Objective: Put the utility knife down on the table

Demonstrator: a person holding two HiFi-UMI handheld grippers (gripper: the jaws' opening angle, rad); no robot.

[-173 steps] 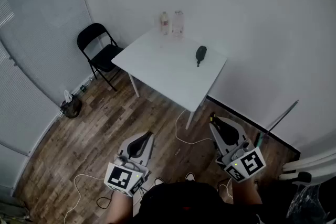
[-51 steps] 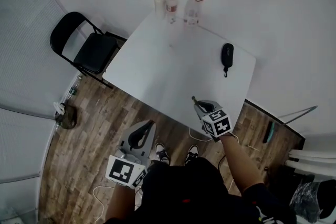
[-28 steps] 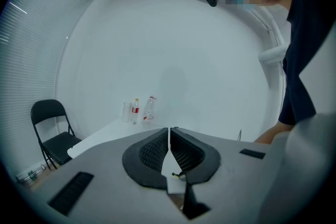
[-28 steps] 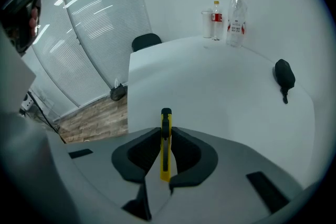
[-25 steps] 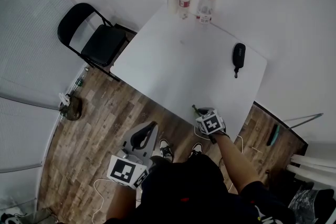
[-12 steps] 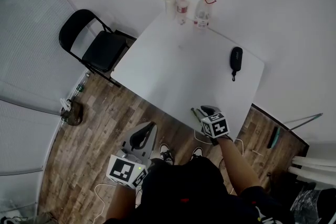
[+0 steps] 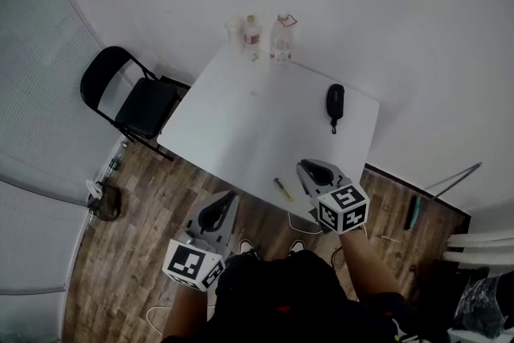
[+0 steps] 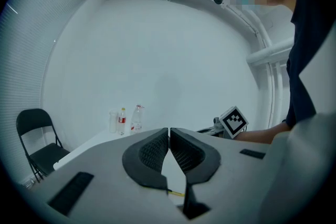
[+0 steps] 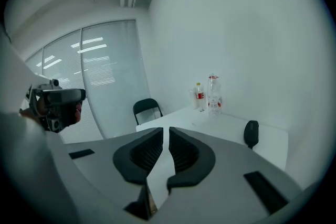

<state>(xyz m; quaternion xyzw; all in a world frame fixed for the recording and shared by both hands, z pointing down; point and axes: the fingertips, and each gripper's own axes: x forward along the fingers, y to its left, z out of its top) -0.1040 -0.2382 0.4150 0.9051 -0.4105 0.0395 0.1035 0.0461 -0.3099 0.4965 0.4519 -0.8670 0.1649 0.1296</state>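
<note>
The utility knife [image 7: 283,189], slim and yellow-green, lies flat on the white table [image 7: 257,116] close to its near edge. My right gripper [image 7: 304,165] hovers just to the knife's right and a little above it, jaws shut and empty; in its own view [image 9: 165,130] nothing sits between them. My left gripper [image 7: 231,196] hangs below the table edge over the floor, shut and empty [image 8: 169,131]. A sliver of the knife [image 8: 176,194] shows low between the left jaws.
A black zip case [image 7: 335,102] lies at the table's right side. Two bottles [image 7: 281,36] and a cup [image 7: 234,32] stand at the far corner. A black folding chair [image 7: 132,100] stands left of the table. Cables run over the wood floor [image 7: 144,197].
The knife was in my right gripper above the table's near edge; now it lies on the table, and the right gripper has drawn back from it, empty. The left gripper has hardly moved.
</note>
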